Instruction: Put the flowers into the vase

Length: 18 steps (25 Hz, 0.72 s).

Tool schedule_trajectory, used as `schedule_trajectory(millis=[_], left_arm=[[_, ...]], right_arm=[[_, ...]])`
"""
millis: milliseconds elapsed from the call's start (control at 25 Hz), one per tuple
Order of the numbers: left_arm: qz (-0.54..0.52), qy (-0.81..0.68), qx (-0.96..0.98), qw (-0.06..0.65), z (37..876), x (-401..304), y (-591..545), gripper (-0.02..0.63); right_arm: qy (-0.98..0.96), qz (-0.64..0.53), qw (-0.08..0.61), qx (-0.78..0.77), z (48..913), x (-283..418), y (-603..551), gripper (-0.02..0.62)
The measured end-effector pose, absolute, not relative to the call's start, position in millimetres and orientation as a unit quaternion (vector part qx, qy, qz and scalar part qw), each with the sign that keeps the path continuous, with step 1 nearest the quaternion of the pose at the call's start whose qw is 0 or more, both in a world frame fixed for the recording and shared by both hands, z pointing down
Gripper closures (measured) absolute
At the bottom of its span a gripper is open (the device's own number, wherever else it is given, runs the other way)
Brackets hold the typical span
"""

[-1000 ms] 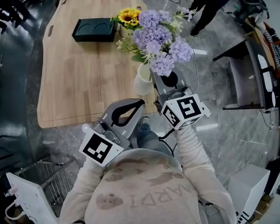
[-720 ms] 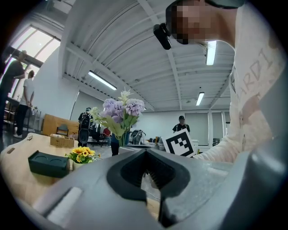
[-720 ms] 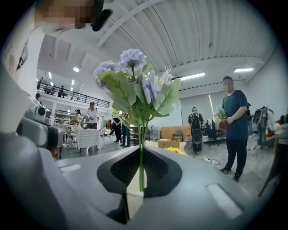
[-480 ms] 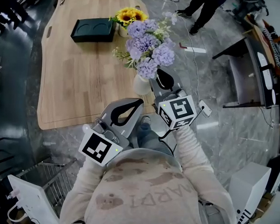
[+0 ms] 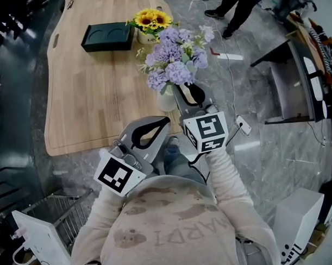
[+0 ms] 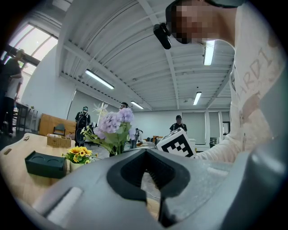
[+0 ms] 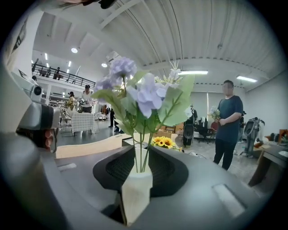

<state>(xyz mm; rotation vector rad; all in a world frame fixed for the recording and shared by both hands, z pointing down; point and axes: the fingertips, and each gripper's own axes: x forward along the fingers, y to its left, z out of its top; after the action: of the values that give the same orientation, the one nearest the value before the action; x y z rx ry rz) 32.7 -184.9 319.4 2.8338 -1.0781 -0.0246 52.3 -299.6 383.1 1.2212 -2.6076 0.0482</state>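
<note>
One bunch of purple flowers (image 5: 172, 60), stems upright, clamped at its pale foot in my right gripper (image 5: 189, 94). One white vase (image 5: 165, 101), at the table's (image 5: 91, 99) near edge, just left of that gripper, under the blooms. Left gripper (image 5: 163, 124): jaws together, empty, farther off. Move, I judge: leftward, then down.
</note>
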Motion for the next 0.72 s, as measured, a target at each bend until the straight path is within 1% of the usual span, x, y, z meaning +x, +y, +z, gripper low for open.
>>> schedule_trajectory(millis=[120, 400, 640, 720], left_arm=[[-0.009, -0.353, 0.934, 0.053, 319, 33, -185, 0.606], [-0.010, -0.349, 0.936, 0.051, 318, 32, -181, 0.606], [-0.009, -0.344, 0.938, 0.048, 317, 36, -176, 0.606], [-0.010, -0.342, 0.938, 0.047, 316, 37, -175, 0.606]], right_arm=[[-0.895, 0.035, 0.150, 0.418, 385, 52, -297, 0.451], [-0.882, 0.070, 0.191, 0.426, 387, 56, -289, 0.434], [-0.873, 0.119, 0.202, 0.427, 390, 60, -285, 0.402], [-0.870, 0.118, 0.211, 0.430, 389, 62, -284, 0.403]])
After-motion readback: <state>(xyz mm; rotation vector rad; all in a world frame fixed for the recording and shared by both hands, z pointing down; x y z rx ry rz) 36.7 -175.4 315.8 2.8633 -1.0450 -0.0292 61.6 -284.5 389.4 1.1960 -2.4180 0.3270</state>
